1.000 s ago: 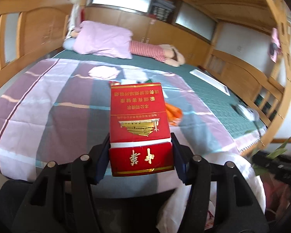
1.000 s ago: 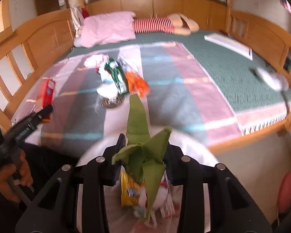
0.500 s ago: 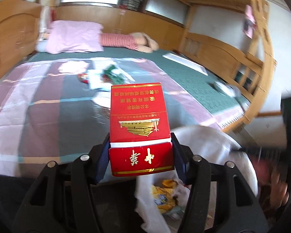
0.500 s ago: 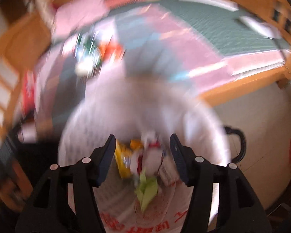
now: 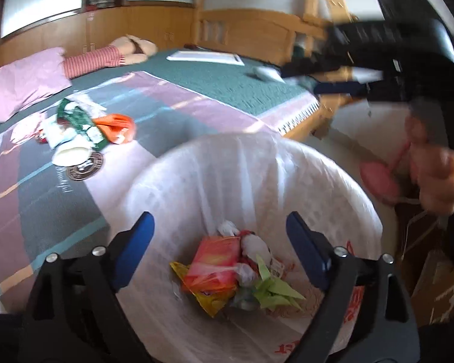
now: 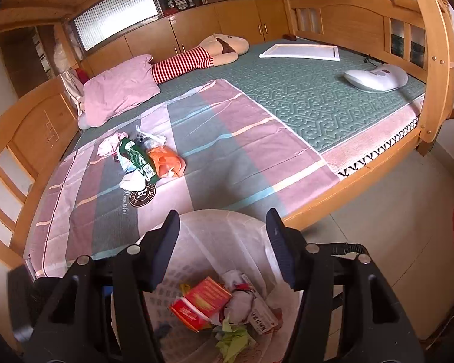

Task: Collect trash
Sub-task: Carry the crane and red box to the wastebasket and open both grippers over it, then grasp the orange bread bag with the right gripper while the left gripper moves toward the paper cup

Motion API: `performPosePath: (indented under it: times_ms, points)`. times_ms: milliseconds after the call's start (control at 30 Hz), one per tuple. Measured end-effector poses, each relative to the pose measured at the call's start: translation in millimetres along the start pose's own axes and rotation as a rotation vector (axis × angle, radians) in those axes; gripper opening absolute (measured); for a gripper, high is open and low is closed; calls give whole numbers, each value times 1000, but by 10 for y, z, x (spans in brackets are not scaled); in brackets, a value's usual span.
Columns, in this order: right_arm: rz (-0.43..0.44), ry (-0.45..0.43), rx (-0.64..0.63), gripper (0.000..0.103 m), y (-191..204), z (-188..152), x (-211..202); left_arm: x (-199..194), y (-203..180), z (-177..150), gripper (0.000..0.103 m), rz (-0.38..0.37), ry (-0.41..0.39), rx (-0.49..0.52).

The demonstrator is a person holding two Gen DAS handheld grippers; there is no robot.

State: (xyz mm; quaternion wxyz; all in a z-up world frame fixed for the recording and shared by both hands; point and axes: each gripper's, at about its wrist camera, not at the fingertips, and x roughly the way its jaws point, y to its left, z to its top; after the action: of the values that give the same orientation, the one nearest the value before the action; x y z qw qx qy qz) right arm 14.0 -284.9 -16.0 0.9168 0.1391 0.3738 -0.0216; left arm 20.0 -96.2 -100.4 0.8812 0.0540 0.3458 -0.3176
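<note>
Two grippers: left gripper (image 5: 219,231) spread wide, nothing between the blue pads; right gripper (image 6: 222,228) likewise spread and empty, both held over the bin.
Bin: white plastic-lined trash bin (image 6: 215,220) on the floor just beside the bed edge; already inside are a red cardboard cigarette pack (image 6: 201,301), crumpled green paper (image 6: 233,337), a yellow wrapper and white tissues.
Trash left: small pile on the pink-and-grey checked bedsheet (image 6: 227,163), well apart from the bin, toward the pillow side.
Pile contents: green-and-white foil snack bag (image 6: 137,158), orange plastic wrapper (image 6: 166,161), white crumpled paper (image 6: 131,183), pink-white tissue wad (image 6: 109,145), clear film behind them.
Handling: all look very light, soft and crushable; foil and film likely slippery, so they may slide out of a shallow pinch.
Grip spot: judge best to pinch a bunched fold or raised edge, not a flat face; the orange wrapper stands highest and outermost, easiest to take first.
Risk: pieces overlap and touch, so lifting one may drag a neighbour; the sheet could be pinched along with thin paper.
Around: pink pillow (image 6: 121,89), striped plush toy, white flat board, white device near the footboard, all well clear of the pile.
Obstacles: wooden bed frame (image 6: 378,163) rail between bin and mattress; otherwise the path looks open.
</note>
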Motion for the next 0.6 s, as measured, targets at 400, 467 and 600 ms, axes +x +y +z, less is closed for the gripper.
performPosePath:
  times_ms: [400,467,600]
  points:
    - [7,10,-8,59,48,-29,8,-192,312,34,91,86,-87,-163]
    - [8,16,-15,59,70,-41,26,-214,314,44,91,100,-97,-163]
    - [11,23,-22,59,89,-49,56,-246,383,34,91,133,-114,-186]
